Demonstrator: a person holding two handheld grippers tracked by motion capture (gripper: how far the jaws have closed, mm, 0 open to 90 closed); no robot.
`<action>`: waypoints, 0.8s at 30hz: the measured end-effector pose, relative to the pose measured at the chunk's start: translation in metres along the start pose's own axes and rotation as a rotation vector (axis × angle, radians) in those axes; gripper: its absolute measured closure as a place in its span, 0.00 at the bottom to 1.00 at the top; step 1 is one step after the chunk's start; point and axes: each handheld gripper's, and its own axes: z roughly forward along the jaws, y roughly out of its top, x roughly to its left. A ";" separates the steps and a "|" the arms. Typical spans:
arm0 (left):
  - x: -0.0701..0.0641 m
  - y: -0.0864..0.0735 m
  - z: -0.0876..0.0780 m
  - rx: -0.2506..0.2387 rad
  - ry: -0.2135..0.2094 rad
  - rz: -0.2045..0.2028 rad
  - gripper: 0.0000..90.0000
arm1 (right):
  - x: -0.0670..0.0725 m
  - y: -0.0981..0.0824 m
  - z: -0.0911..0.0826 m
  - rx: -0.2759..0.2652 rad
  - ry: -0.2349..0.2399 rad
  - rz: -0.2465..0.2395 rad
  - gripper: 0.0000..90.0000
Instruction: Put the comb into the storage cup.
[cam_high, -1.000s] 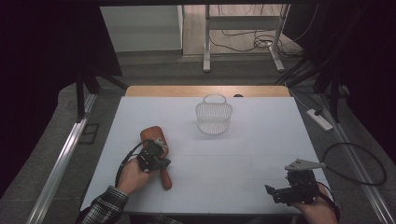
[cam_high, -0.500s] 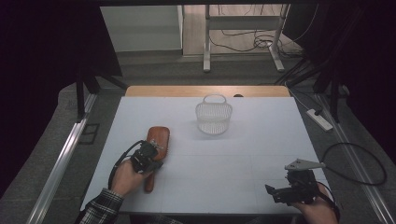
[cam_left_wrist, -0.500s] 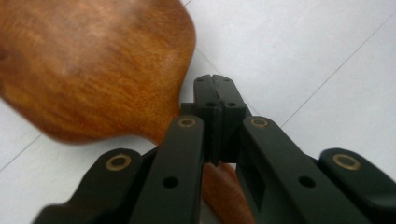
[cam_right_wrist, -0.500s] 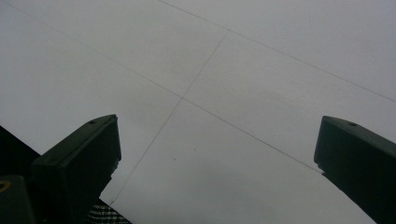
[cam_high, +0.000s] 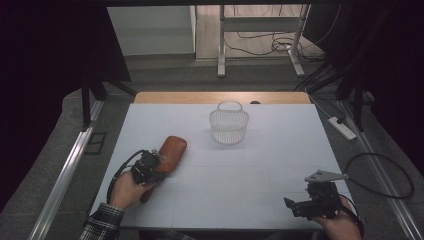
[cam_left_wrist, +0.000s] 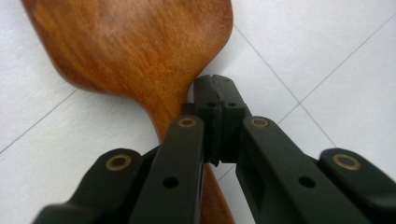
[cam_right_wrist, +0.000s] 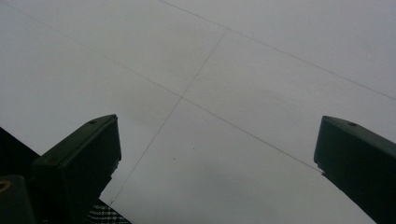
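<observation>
So the setup is a white table (cam_high: 260, 165) with faint grid lines across the top, and a strip of bare wood showing along its far edge. The room around it is pretty dark, with black curtains on both sides. There's grey floor behind the table, the metal legs of a stand, a tangle of cables, and a white power strip (cam_high: 342, 128) lying on the floor off to the right. A little white wire basket (cam_high: 229, 123) with a handle sits near the far middle of the table.

The thing being worked on is a wooden spatula (cam_high: 167, 156), lying flat on the left part of the table with its wide blade pointing toward the basket and its handle running back toward the person. The left gripper (cam_high: 148, 165) sits right over the neck of it. In the left gripper view the two black jaws are pressed together tip to tip with nothing between them, and the spatula (cam_left_wrist: 140, 56) neck runs just beside and under them on the left. So it's closed, but beside the wood, not clamped on it.

The right gripper (cam_high: 312, 202) is well apart, down at the near right corner, with its jaws spread wide over bare table.
</observation>
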 end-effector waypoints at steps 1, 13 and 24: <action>0.000 0.000 0.000 0.000 0.000 0.000 0.99 | 0.000 0.000 0.000 0.000 0.000 0.000 0.01; 0.007 -0.007 -0.004 -0.005 -0.032 -0.033 0.99 | 0.000 0.000 0.001 0.003 -0.001 0.001 0.01; -0.001 -0.013 -0.032 -0.102 -0.021 -0.055 0.99 | 0.000 0.000 0.000 0.001 -0.002 -0.001 0.01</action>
